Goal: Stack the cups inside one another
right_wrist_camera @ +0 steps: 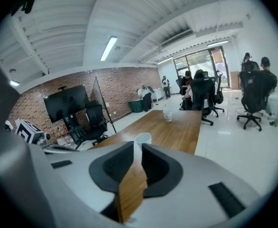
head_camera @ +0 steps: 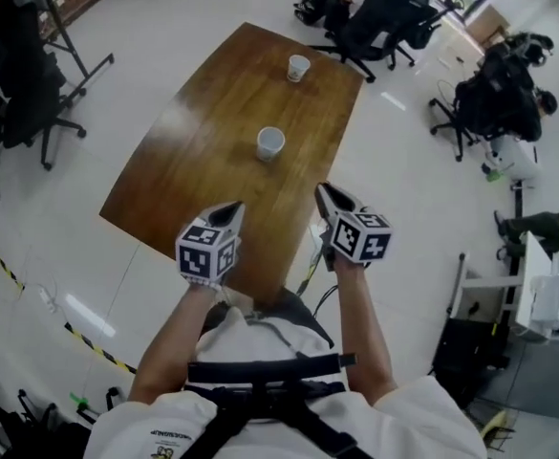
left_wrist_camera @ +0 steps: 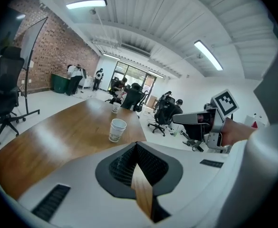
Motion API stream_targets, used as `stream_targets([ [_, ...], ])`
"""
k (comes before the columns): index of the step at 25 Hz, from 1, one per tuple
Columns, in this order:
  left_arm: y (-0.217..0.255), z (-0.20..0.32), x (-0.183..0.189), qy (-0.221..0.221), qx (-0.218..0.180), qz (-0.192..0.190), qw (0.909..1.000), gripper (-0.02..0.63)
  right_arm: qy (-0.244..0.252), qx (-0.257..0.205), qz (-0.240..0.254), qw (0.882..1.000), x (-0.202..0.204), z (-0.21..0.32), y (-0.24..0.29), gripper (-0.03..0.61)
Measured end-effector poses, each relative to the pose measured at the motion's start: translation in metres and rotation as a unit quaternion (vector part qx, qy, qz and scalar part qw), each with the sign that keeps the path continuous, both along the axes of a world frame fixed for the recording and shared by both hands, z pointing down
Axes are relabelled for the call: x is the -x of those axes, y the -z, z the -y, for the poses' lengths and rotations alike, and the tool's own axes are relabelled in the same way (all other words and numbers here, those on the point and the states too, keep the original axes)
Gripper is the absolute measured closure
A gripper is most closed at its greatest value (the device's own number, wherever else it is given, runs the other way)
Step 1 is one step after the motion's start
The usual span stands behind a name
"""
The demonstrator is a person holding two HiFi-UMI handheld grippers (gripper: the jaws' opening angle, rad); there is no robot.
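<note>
Wooden worktop holds near cup and far cup unstacked; your left hand-held gripper hangs closed, empty, right hand-held gripper part-open, empty, seemingly poised to reach.

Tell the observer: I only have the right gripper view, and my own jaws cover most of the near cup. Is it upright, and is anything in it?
Observer: The near cup stands upright, mouth up. The head view looks into it and shows nothing inside.
Operator: And the left gripper's jaws?
Observer: The left gripper has its jaws together with nothing between them, as its own view shows.
Operator: Where are the two grippers relative to the table?
Observer: In the head view the left gripper and the right gripper are side by side at the near end of the table, both short of the near cup.
</note>
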State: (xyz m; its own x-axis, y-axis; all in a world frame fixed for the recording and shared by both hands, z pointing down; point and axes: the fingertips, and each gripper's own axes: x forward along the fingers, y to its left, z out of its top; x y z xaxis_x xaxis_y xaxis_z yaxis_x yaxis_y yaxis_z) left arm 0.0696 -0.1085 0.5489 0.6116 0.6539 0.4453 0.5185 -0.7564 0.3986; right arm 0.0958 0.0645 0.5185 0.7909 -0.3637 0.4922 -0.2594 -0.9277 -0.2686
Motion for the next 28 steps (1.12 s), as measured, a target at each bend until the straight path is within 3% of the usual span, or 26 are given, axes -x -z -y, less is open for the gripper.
stream_targets([
  [6,0.015,-0.007,0.023,-0.016,0.009,-0.018,0.9997,0.621,-0.045,-0.030,-0.003,0.999,0.050,-0.009,-0.004,0.502],
  [20,0.025,0.002,0.051,-0.009,0.021,-0.021,0.9995,0.621,-0.047,-0.029,-0.021,0.998,0.081,0.007,0.010,0.502],
  [28,0.029,-0.082,0.077,-0.047,0.018,-0.011,0.9987,0.621,-0.105,-0.039,-0.037,0.993,0.104,-0.091,0.013,0.502],
])
